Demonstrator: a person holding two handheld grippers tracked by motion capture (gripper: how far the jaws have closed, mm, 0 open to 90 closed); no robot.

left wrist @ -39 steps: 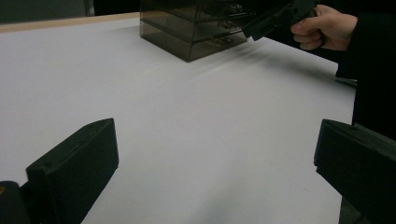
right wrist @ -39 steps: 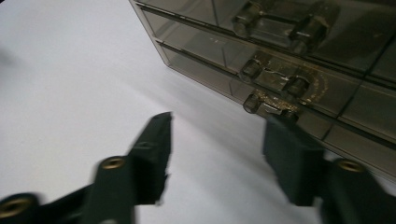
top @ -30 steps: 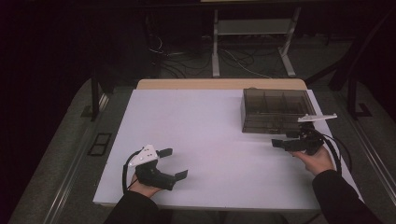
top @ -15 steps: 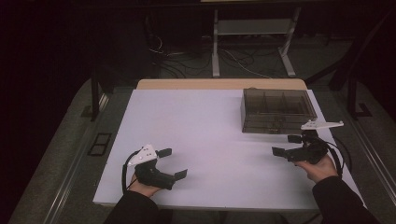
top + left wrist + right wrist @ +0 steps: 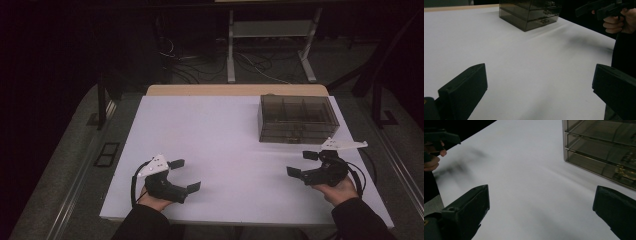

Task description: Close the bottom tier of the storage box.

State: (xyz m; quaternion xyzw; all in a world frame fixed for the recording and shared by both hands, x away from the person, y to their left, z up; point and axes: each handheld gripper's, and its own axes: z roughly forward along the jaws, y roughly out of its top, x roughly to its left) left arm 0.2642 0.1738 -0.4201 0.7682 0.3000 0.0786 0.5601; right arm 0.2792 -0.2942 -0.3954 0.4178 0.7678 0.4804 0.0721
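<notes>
The smoked-plastic drawer box [image 5: 298, 119] stands at the far right of the white table [image 5: 220, 145], well apart from both grippers. In the right gripper view its stacked drawers [image 5: 604, 152] show small metallic pieces inside, too blurred to identify. No brand, label or writing can be read on the box, the table or the grippers.

The right gripper [image 5: 302, 164] is held above the table near its right edge, on the near side of the box and not touching it; its jaws stand wide with nothing but bare table between them. Its grey three-cornered plate [image 5: 342, 145] points to the right.

The left gripper [image 5: 186, 175] sits near the front left of the table, jaws likewise spread wide and holding nothing. In the left gripper view the box [image 5: 530, 12] lies far ahead, and the other hand [image 5: 620, 21] is at the upper right
</notes>
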